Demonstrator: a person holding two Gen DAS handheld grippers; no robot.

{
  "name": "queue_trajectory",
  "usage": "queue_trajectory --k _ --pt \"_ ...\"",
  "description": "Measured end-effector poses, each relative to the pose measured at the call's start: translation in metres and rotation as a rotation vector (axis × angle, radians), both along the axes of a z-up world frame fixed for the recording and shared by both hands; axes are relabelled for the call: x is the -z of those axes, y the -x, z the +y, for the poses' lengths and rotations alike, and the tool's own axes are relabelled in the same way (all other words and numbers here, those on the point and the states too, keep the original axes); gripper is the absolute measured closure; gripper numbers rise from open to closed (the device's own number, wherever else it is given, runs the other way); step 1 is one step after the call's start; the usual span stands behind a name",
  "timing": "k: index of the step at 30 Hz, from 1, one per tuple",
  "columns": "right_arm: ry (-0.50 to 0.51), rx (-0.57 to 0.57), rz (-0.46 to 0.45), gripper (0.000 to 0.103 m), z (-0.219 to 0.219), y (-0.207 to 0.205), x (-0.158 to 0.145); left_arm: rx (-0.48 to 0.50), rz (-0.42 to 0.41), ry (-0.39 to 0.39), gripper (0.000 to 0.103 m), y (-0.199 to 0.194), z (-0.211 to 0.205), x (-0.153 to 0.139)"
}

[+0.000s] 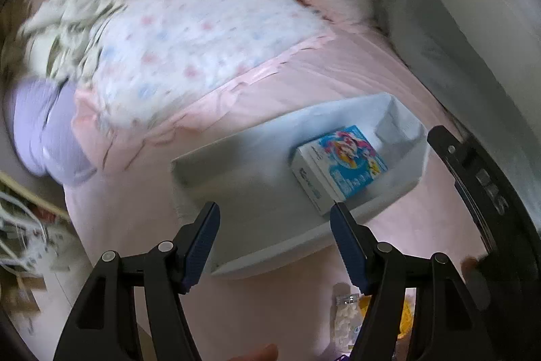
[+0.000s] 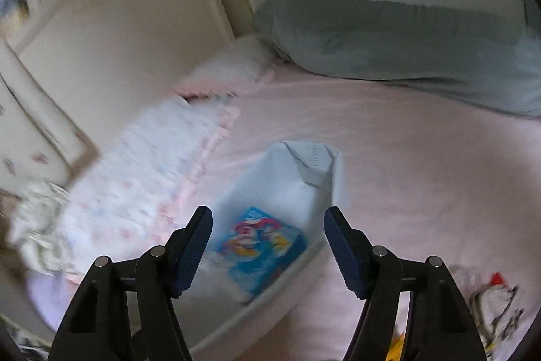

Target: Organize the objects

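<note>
**Both claws spread over the bin on the bed**

A white bin (image 1: 257,164) lies on the pink bed (image 1: 338,66), and inside it, toward its 3 o'clock end in the left wrist view, rests a box (image 1: 339,170) with a bright cartoon lid. The left claw (image 1: 274,246) hangs above the bin's near rim, its jaws spread with nothing between them. In the right wrist view the right claw (image 2: 267,251) hangs over the same bin (image 2: 297,171), jaws likewise apart and empty, the box (image 2: 263,251) showing in the gap below them.

At 11 o'clock from the bin in the left view lies a dotted quilt (image 1: 203,49), with a lilac pillow (image 1: 47,131) at 9 o'clock near the bed's edge. A grey bolster (image 2: 389,32) runs along the wall at 1 o'clock in the right view. A small packet (image 1: 346,313) lies on the bed at 5 o'clock, just beside the left claw's right finger. Both views are blurred.
</note>
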State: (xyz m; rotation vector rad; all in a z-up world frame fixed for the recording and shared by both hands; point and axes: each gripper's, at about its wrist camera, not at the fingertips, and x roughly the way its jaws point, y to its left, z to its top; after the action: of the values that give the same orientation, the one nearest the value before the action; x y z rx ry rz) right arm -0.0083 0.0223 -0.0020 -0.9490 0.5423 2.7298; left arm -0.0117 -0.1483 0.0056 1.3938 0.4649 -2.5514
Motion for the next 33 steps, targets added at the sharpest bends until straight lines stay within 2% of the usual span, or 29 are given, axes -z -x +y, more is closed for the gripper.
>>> queue_trajectory --k 1,2,4,6,8,9,11,12,15,18,21,25,28,29,30,31,32,33 --pt "0.008 0.008 -0.005 0.035 0.008 -0.010 0.000 0.020 0.009 0.022 0.036 0.000 0.007 -0.002" --pt "0.012 0.264 -0.024 0.035 0.012 -0.020 0.002 0.043 0.020 0.044 0.036 0.000 0.015 -0.004" --pt "0.012 0.314 -0.072 0.035 0.023 -0.039 0.007 0.094 0.043 0.068 0.036 -0.001 0.031 -0.007" --pt "0.030 0.372 -0.126 0.035 0.032 -0.047 0.012 0.160 0.058 0.040 0.036 -0.001 0.048 -0.008" --pt "0.039 0.403 -0.172 0.035 0.040 -0.062 0.014 0.208 0.044 0.018 0.036 0.000 0.062 -0.003" --pt "0.033 0.423 -0.195 0.035 0.048 -0.072 0.016 0.233 0.023 0.031 0.036 0.002 0.074 0.002" --pt "0.005 0.456 -0.258 0.035 0.057 -0.092 0.020 0.271 -0.017 0.076 0.036 0.003 0.094 0.011" --pt "0.000 0.476 -0.283 0.035 0.058 -0.100 0.023 0.302 -0.048 0.123 0.036 0.004 0.109 0.017" --pt "0.047 0.530 -0.368 0.035 0.068 -0.119 0.039 0.368 -0.126 0.221 0.036 0.002 0.143 0.034" --pt "0.137 0.566 -0.499 0.035 0.087 -0.129 0.063 0.398 -0.181 0.214 0.036 0.000 0.160 0.052" --pt "0.198 0.590 -0.563 0.035 0.100 -0.137 0.080 0.409 -0.219 0.190 0.036 0.007 0.167 0.072" --pt "0.188 0.569 -0.571 0.033 0.108 -0.133 0.093 0.429 -0.203 0.263 0.038 0.014 0.176 0.101" --pt "0.220 0.556 -0.673 0.032 0.112 -0.118 0.116 0.428 -0.259 0.294 0.038 0.018 0.177 0.134" --pt "0.255 0.575 -0.677 0.023 0.116 -0.120 0.123 0.430 -0.278 0.280 0.037 0.019 0.175 0.144" --pt "0.267 0.574 -0.667 0.019 0.116 -0.119 0.123 0.404 -0.230 0.217 0.036 0.017 0.167 0.148" --pt "0.277 0.557 -0.680 0.010 0.116 -0.116 0.124 0.383 -0.196 0.198 0.027 0.015 0.162 0.149" --pt "0.272 0.527 -0.707 0.004 0.115 -0.112 0.127 0.374 -0.186 0.206 0.020 0.013 0.159 0.151" --pt "0.254 0.516 -0.724 0.001 0.114 -0.109 0.129 0.369 -0.166 0.215 0.018 0.010 0.156 0.152"
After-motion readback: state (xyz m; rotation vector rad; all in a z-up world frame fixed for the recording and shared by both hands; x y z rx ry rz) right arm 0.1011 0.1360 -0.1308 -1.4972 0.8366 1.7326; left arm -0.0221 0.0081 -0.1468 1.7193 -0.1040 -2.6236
